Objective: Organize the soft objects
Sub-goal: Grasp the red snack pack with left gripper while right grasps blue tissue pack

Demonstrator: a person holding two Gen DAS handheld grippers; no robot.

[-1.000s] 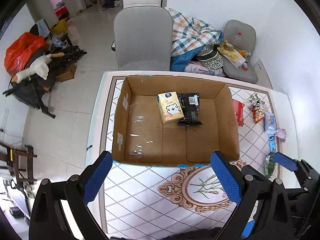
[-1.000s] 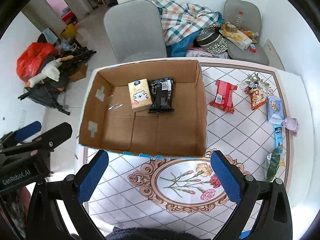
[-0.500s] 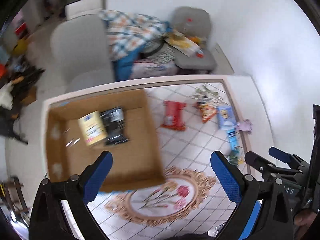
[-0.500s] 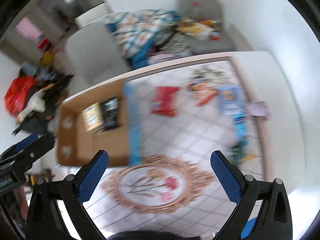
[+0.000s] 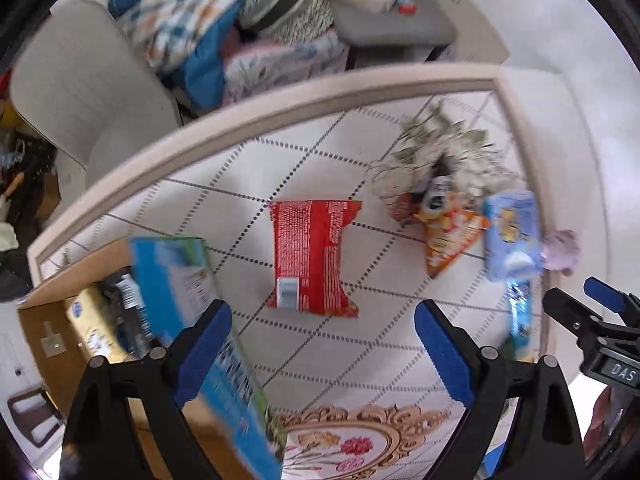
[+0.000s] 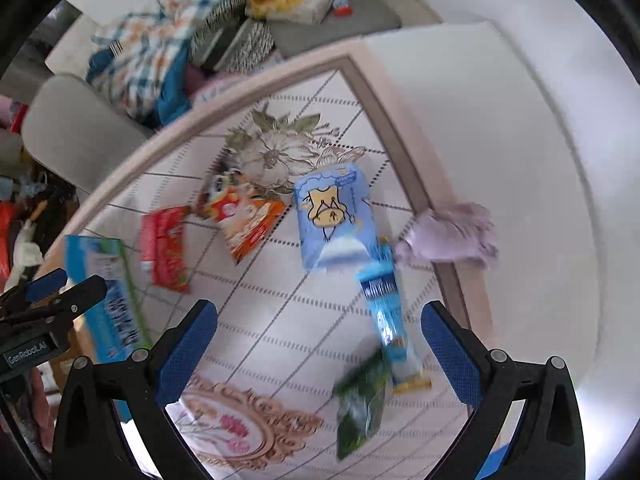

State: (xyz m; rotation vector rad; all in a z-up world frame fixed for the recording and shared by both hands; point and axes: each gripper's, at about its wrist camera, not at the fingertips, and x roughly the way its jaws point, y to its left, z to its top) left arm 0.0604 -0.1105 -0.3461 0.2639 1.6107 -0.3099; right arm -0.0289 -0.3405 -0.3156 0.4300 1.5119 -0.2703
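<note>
Tiled tabletop [image 5: 248,168], frame centre: red snack pouch [image 5: 310,254], light, crinkly, likely slippery, best pinched mid-body; left gripper [image 5: 320,344] jaws just narrowing, nothing between; right gripper [image 6: 318,348] spread, empty.

Seven soft items lie on the tabletop [image 6: 328,332]: six packets [image 6: 334,216] and one lilac cloth [image 6: 452,238]; one box [image 5: 48,320] holds two more packs [image 5: 94,320].

Both claws [image 5: 320,344] [image 6: 320,344] downward, jaws apart.

The left gripper [image 6: 38,300] body reads "GenRobot.AI"; the right gripper [image 5: 600,312] body shows "DAS".
</note>
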